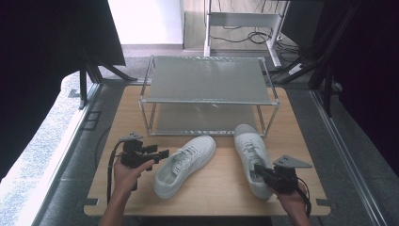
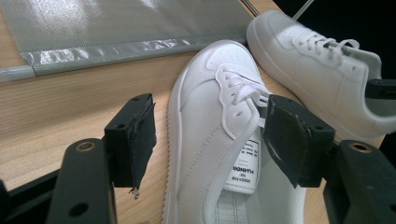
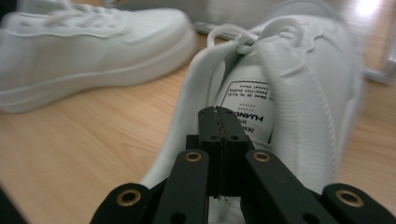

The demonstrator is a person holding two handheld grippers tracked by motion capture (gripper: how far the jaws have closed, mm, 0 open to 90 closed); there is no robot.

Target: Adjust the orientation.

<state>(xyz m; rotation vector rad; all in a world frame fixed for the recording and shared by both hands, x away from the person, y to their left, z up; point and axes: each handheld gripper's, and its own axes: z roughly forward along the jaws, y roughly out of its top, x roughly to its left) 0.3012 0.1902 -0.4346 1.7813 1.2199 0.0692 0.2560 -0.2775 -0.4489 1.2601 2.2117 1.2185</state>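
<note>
Wooden table (image 1: 221,183), right gripper (image 1: 261,171) against sneaker (image 1: 251,155)

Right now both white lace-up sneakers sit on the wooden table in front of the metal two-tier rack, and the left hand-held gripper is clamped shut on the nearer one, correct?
Not quite. The left hand-held gripper is open, its pads apart on either side of the white lace-up sneaker, as the left gripper view shows. Both sneakers do sit on the wooden table in front of the metal two-tier rack.

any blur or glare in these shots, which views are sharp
Right gripper view: the shoe ahead is smeared by motion blur, with a bright hotspot at top right. Left gripper view: sharp, but light glares off the rack's grey shelf. High view: soft and low in detail, dark at both sides.
</note>
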